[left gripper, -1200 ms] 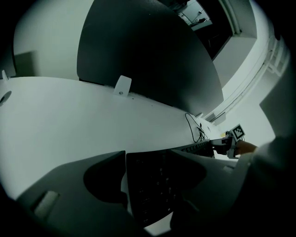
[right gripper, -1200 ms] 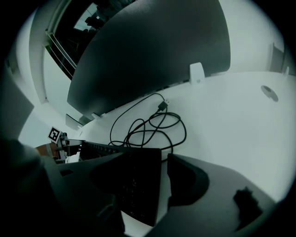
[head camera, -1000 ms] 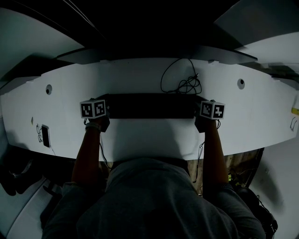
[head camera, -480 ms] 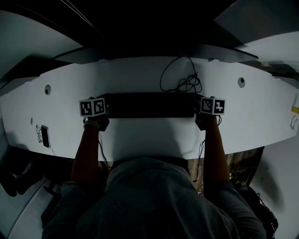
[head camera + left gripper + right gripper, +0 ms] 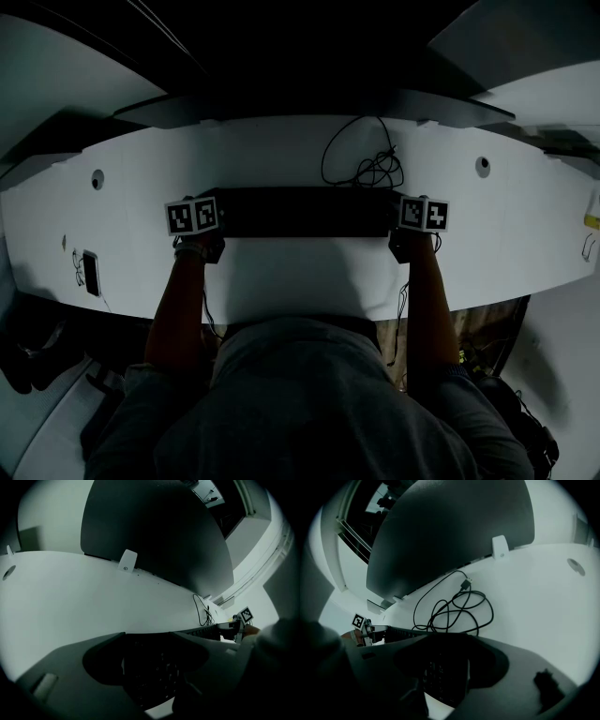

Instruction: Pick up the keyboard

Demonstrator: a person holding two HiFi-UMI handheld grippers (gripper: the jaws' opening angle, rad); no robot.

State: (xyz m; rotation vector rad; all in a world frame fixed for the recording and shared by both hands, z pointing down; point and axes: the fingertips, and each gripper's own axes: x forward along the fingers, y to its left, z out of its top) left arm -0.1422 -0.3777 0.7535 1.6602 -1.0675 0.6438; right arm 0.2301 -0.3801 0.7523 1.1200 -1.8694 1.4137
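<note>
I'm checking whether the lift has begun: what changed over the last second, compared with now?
Only the jaws moved: the right gripper is closing its jaws around the right end of the keyboard. The left gripper has the left end between its jaws. Grippers, keyboard and cable stayed put on the desk; nothing lifted.

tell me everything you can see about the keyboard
The keyboard is a long, low, black slab, seemingly plastic, with rows of dark keys facing up. It lies flat on the white desk, lengthwise across the person's front. Its left end sits between the jaws of the left gripper, its right end between the closing jaws of the right gripper, neither visibly pressing yet. A coiled black cable lies just behind its right end.
</note>
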